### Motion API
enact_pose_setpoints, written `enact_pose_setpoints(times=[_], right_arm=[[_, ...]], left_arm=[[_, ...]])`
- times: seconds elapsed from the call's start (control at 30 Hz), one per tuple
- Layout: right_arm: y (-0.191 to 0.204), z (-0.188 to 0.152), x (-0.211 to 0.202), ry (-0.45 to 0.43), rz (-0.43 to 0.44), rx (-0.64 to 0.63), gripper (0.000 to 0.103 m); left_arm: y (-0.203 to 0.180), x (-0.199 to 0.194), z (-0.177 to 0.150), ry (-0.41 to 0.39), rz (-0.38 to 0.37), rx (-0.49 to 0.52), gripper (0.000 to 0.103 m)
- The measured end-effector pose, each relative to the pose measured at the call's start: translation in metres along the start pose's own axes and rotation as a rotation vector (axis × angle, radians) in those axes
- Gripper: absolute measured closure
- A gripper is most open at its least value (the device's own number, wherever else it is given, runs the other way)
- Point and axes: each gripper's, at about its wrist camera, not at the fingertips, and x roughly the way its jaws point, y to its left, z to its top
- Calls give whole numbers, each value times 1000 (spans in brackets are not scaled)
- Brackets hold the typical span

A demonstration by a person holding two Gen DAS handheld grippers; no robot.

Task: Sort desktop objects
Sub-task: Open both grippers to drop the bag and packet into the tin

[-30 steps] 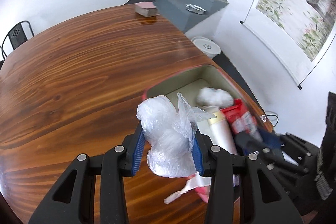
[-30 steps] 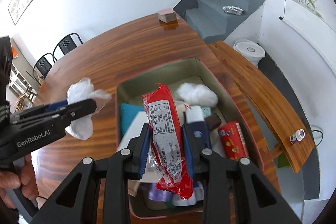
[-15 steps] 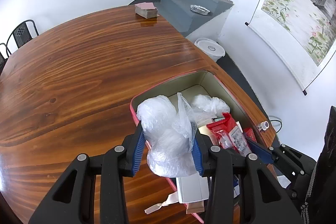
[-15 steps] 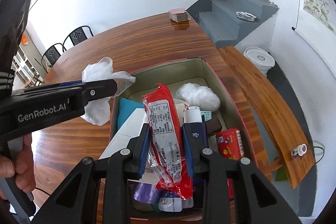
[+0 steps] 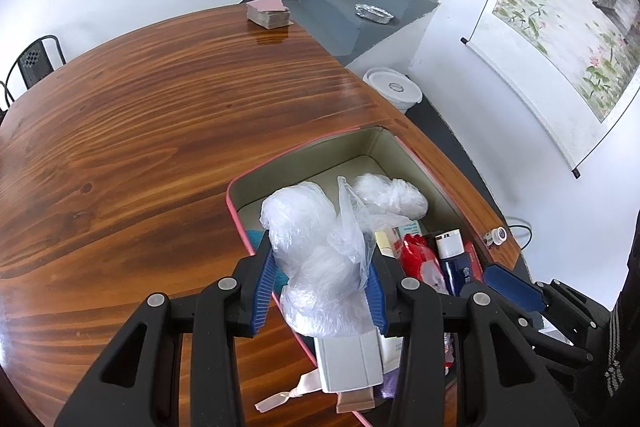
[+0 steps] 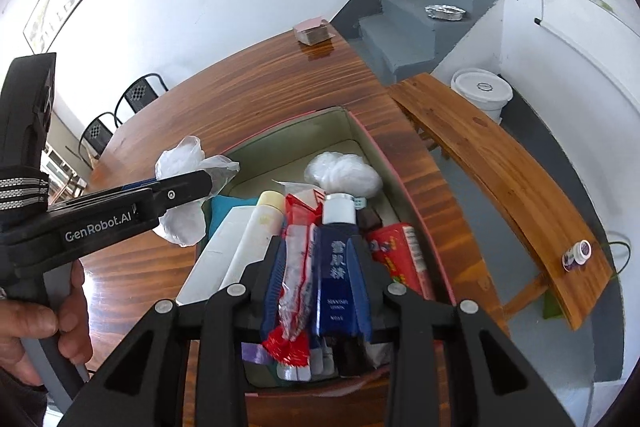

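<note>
A pink-rimmed storage box (image 5: 304, 147) (image 6: 288, 123) sits at the table's right edge, holding several items. My left gripper (image 5: 318, 285) is shut on a crumpled clear plastic bag (image 5: 316, 247), held over the box's left rim; the bag also shows in the right wrist view (image 6: 180, 163). My right gripper (image 6: 316, 287) has opened low over the box; the red snack packet (image 6: 296, 267) lies loose between its jaws beside a blue tube (image 6: 336, 267). A second white plastic wad (image 6: 344, 175) lies at the box's far end.
A stack of pink cards (image 5: 268, 13) sits at the table's far edge. A wooden bench (image 6: 500, 179) with a small jar (image 6: 576, 253) stands right of the table. A white bucket (image 5: 394, 91) and grey steps are beyond. Black chairs (image 6: 140, 95) stand at the left.
My right gripper lowered into the box and opened, letting the red packet go. My left gripper carried the plastic bag right, over the box's rim.
</note>
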Motion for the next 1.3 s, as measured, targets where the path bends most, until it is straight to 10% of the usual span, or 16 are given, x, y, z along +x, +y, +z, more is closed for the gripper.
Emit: enact_pose_setpoints(times=[0.6,1.3], right_arm=[[-10,-9,-21,-33,-25,10,67],[-13,-27,-47,-43,-15,-19,21]], left_arm=[[10,42,1,97,6,-41,46],[2,-41,-23,-59,16,21,45]])
